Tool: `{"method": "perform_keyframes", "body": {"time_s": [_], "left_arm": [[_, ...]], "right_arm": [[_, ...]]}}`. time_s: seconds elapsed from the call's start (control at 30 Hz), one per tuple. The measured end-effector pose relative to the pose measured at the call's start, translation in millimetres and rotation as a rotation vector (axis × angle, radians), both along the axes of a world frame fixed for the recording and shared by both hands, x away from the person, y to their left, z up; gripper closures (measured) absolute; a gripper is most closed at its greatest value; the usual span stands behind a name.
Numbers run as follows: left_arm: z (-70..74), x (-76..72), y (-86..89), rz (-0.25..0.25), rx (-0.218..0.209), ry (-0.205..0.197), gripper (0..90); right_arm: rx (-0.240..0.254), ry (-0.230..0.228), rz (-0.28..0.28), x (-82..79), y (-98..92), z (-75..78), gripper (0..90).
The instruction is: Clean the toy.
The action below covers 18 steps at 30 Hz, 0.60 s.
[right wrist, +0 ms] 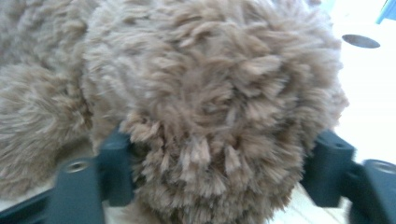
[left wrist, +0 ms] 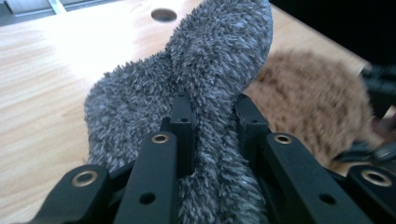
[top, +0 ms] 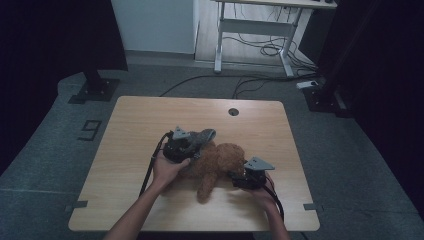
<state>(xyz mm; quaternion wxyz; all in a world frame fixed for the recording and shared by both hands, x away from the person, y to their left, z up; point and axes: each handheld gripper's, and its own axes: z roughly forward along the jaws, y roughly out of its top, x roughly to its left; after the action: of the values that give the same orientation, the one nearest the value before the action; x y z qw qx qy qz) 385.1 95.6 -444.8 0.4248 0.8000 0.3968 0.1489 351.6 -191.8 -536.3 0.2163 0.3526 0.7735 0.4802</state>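
**Grey sock pinched on the left, brown plush toy between the right jaws**

High view: a brown plush toy lies on the wooden table, near the middle of its front half. The left hand-held gripper sits at the toy's upper left with a fuzzy grey sock sticking out from its tip, above the toy. The right hand-held gripper is at the toy's right side, its tip against the fur.

Left gripper view: the black jaws stand narrow, pinched on a fold of the grey sock, which rises between them and bulges out to the left. The brown plush toy lies behind to the right, blurred.

Right gripper view: the jaws stand wide, one on either side of a rounded, shaggy part of the plush toy, which lies between them. Whether the pads press into the fur I cannot tell.
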Motion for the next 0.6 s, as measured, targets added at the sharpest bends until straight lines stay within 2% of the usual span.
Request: {"method": "perform_keyframes", "body": {"time_s": [0.03,0.07,0.17,0.2,0.37,0.4,0.5,0.57,0.6], "left_arm": [[-2.4,-2.6,-0.1,-0.004,0.004,-0.001,73.5],[-6.1,-6.9,1.2,-0.004,-0.002,-0.002,73.7],[-11.8,-12.7,3.5,-0.009,-0.009,-0.004,73.8],[-15.6,-17.1,5.5,-0.009,-0.025,-0.007,74.0],[-21.4,-28.0,9.4,-0.014,-0.059,-0.014,74.0],[-21.4,-28.0,9.4,-0.014,-0.059,-0.014,74.1],[-26.0,-38.5,9.2,-0.021,-0.065,-0.027,74.2],[-27.8,-44.1,9.7,-0.023,-0.069,-0.037,74.3],[-28.7,-46.1,10.5,-0.025,-0.076,-0.037,74.3]], "right_arm": [[0.0,0.0,0.0,0.0,0.0,0.0,21.4],[0.013,0.028,0.002,-1.3,-3.9,1.8,17.2],[0.047,0.057,0.006,-2.1,-9.0,2.8,15.9],[0.053,0.066,0.016,-3.1,-12.0,3.3,14.7],[0.123,0.066,0.066,-7.2,-20.8,11.9,13.4],[0.123,0.066,0.066,-7.2,-20.8,11.9,13.4],[0.174,0.039,0.042,-9.3,-25.0,19.3,13.2],[0.166,0.055,0.041,-7.1,-20.7,18.8,10.8],[0.165,0.086,0.04,-2.6,-16.7,14.8,6.6]]}}
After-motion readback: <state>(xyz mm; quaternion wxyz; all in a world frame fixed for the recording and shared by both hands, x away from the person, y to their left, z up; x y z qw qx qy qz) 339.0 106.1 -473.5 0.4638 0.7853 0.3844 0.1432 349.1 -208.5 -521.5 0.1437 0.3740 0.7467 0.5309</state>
